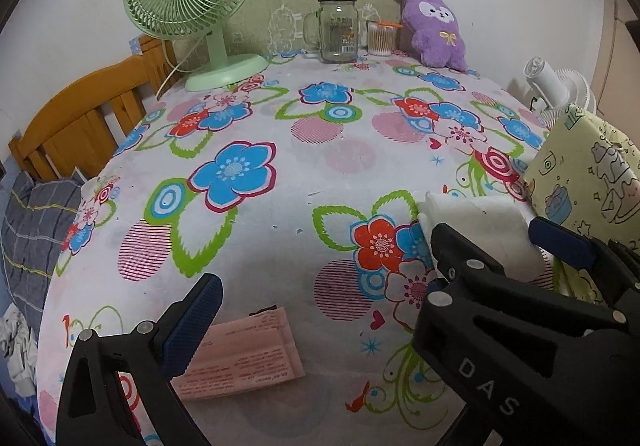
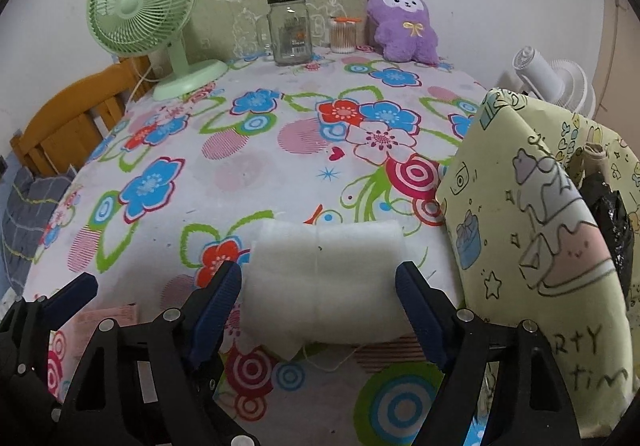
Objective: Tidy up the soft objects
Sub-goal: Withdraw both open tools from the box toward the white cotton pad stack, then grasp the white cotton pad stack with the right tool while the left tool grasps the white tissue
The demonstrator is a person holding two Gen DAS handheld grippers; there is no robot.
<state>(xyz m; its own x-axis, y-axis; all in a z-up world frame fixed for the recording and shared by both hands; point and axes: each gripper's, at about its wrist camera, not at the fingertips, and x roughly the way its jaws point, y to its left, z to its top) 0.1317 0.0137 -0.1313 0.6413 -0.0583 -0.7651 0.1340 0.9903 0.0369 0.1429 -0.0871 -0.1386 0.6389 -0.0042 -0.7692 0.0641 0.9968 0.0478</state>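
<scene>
The right claw straddles the folded white pad low on the flowered worktop, a blue finger touching each end; it looks pinched, lightly. Just right of it stands the yellow cartoon bag. The left claw hangs spread and empty over the cloth, a pink packet beneath it. At the far edge sit a purple plush, a jar and a green fan.

Foam pad on table, left of bag; fan behind.
</scene>
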